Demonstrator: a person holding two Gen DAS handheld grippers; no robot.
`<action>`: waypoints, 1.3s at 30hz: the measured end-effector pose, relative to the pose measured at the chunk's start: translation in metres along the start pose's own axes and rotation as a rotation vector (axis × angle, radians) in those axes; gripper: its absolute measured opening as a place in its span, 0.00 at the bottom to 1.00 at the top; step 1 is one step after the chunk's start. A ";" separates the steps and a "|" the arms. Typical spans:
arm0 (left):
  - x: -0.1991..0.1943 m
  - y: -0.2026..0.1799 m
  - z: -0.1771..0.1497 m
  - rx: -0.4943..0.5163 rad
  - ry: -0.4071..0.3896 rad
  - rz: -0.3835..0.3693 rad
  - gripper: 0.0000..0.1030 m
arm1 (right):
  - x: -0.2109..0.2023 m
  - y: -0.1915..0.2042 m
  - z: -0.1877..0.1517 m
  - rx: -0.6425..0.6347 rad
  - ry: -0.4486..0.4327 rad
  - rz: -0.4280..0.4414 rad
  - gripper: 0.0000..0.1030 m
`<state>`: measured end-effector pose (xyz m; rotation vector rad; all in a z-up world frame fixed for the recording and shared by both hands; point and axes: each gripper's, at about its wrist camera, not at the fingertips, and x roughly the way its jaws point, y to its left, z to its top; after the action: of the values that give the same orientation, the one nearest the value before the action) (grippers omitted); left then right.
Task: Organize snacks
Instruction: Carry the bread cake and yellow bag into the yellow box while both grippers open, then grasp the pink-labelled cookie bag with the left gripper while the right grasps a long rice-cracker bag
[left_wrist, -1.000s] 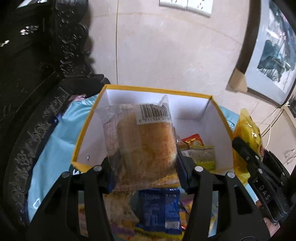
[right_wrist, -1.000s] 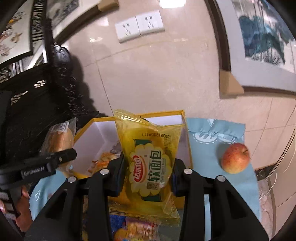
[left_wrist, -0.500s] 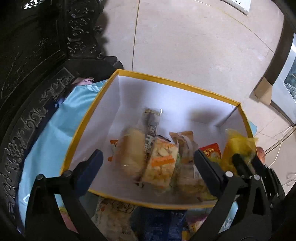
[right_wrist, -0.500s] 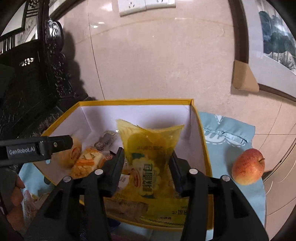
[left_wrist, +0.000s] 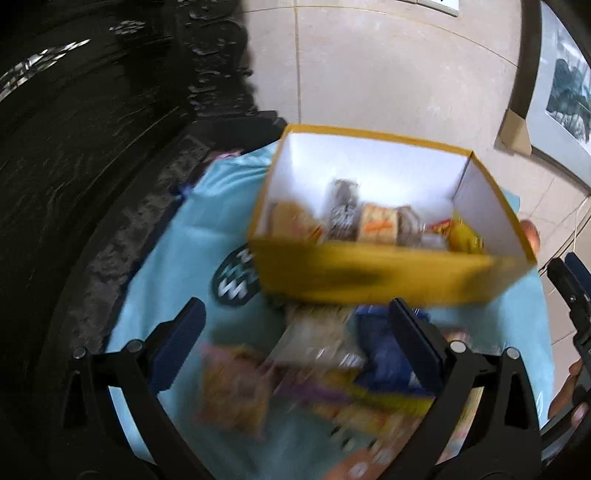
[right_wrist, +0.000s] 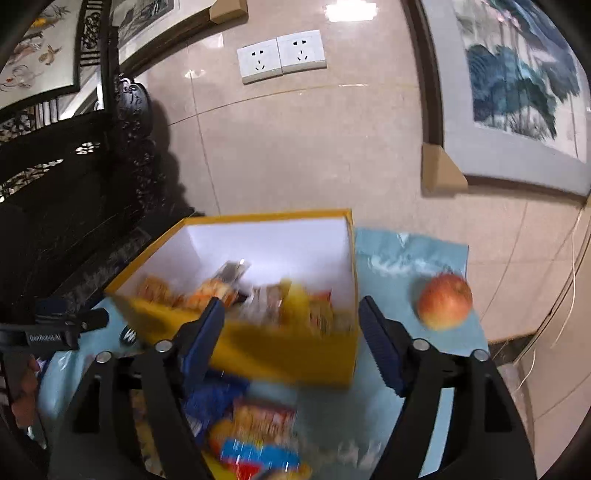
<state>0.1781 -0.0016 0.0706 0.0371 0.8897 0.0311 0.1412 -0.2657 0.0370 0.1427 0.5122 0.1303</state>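
A yellow box with white inner walls (left_wrist: 369, 275) (right_wrist: 295, 354) stands on a light blue cloth and holds several snack packets, among them a yellow bread pack (left_wrist: 463, 234) (right_wrist: 295, 306) at its right end. My left gripper (left_wrist: 295, 328) is open and empty, above a blurred pile of loose snack packets (left_wrist: 314, 376) in front of the box. My right gripper (right_wrist: 291, 328) is open and empty, level with the box's front wall, above more loose packets (right_wrist: 255, 432).
A red apple (right_wrist: 445, 301) lies on the blue cloth (right_wrist: 399, 254) right of the box. Dark carved furniture (left_wrist: 92, 147) stands to the left. A tiled wall with sockets (right_wrist: 282, 55) and framed pictures is behind.
The left gripper dropped the bread roll into the box, the right gripper dropped the yellow bread pack. Both opened and pulled back toward the loose pile.
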 end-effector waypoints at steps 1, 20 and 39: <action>-0.004 0.006 -0.007 -0.005 0.002 0.003 0.97 | -0.005 0.000 -0.008 0.013 0.007 0.004 0.85; 0.054 0.056 -0.107 -0.067 0.176 0.127 0.97 | -0.013 -0.029 -0.095 0.284 0.144 0.099 0.96; 0.076 0.041 -0.115 -0.096 0.147 0.046 0.59 | 0.019 -0.008 -0.116 0.170 0.362 0.057 0.93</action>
<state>0.1362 0.0445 -0.0593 -0.0344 1.0331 0.1205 0.1006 -0.2582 -0.0737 0.3027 0.8813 0.1696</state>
